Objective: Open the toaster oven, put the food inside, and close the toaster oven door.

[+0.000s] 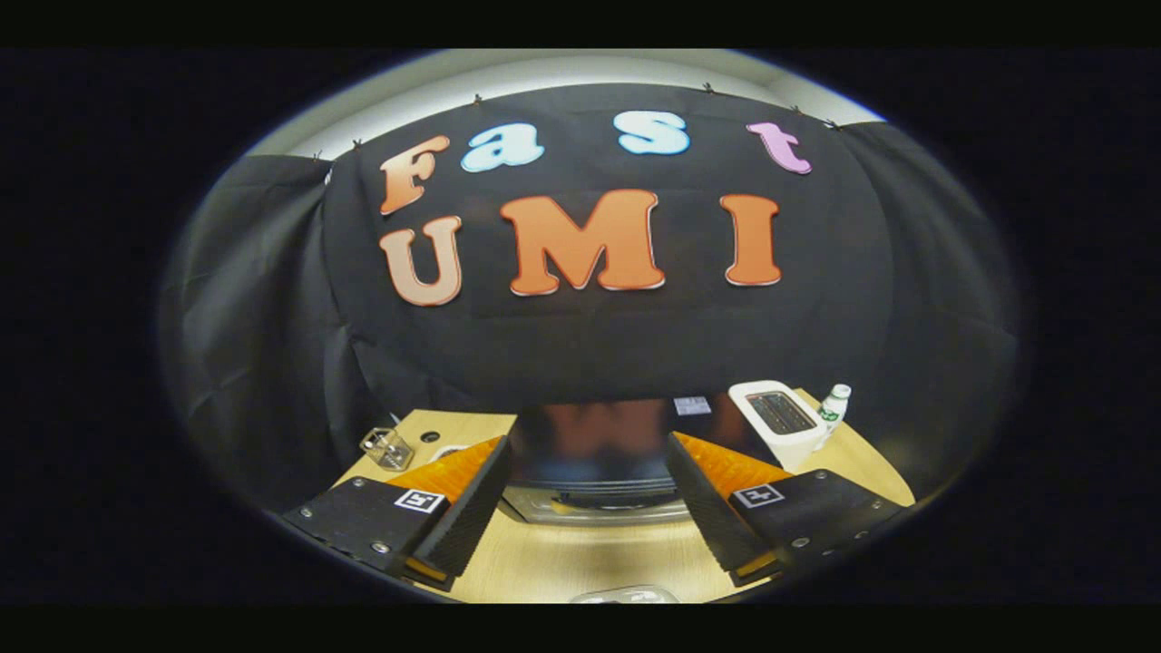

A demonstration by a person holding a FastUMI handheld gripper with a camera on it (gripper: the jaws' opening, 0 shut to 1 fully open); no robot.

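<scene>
My gripper (590, 508) hangs wide open and empty above the dark, glossy-topped toaster oven (590, 453) on the pale wooden table (590, 558).

The oven sits between and just beyond my fingers; its door front is hidden from here, so I cannot tell whether it is open or shut, nor whether food is inside. Whichever stage this is, I judge the door wants a square approach low at its front edge, fingers level. Counted: one toaster oven; one white slot toaster (775, 419) behind my right finger; one small white bottle (833, 408) just beside it; one clear glass (388, 447) far left; one pale, indistinct object (626, 596) nearest me, possibly the food.
</scene>
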